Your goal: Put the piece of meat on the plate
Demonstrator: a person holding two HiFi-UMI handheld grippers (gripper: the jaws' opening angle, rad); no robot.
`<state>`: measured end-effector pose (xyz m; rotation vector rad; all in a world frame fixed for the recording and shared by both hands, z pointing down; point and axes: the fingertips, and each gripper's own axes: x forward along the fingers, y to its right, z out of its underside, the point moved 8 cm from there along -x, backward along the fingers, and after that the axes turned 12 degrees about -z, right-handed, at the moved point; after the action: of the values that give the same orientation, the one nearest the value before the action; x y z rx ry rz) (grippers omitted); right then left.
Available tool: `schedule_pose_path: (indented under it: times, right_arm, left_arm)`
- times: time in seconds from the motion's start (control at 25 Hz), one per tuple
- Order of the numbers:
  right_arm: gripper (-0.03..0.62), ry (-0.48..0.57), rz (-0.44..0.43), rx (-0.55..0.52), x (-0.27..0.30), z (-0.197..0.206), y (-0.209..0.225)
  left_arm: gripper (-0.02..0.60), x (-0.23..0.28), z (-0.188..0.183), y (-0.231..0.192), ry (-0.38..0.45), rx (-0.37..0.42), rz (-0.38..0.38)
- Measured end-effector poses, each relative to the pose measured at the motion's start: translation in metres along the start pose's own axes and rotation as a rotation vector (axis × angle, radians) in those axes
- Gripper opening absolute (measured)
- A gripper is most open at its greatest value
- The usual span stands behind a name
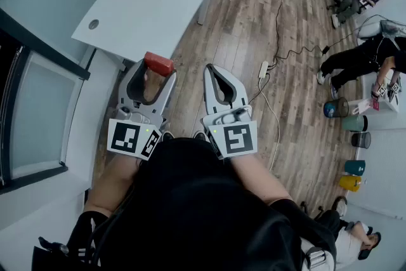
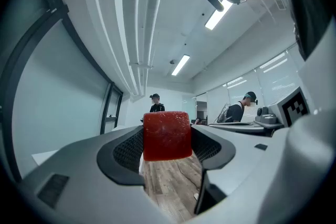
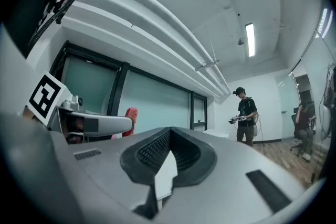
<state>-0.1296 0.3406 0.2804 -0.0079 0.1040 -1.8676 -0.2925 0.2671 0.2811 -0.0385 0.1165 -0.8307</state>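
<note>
Left claw (image 1: 158,71), level, clamps the meat (image 2: 167,135); right claw (image 1: 219,68), level, is closed.

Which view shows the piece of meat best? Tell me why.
Left gripper view: the piece of meat sits large, centred, clamped in the left gripper. The head view shows it small at that gripper's tips; the right gripper view catches only a red sliver.

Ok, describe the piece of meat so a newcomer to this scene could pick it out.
Look at the two grey grippers held out over the wooden floor. Pinched between the jaw tips of the left gripper is the piece of meat. It is a red, squarish block; the right gripper beside it is shut and empty.
</note>
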Motion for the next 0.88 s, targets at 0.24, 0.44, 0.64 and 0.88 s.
schedule_pose_path:
  times: [0.24,0.44,0.64,0.88]
  right_arm:
    - [0.003,-0.001,0.001,-0.008,0.017,-0.002,-0.015]
    - [0.003,0.026,0.049,0.015,0.03,0.001,-0.032]
    - [0.003,-0.065,0.097,0.054,0.016,0.015,-0.026]
    - [0.003,-0.094,0.092,0.081,0.043,0.035,-0.017]
  left_arm:
    - [0.279,-0.003,-0.003,-0.017,0.005,-0.011,0.018]
    - [0.279,-0.008,0.005,-0.043,0.013,-0.034,0.04]
    - [0.279,-0.005,0.013,-0.04,-0.028,-0.05,0.054]
    - [0.279,0.012,0.029,-0.056,-0.069,-0.056,0.046]
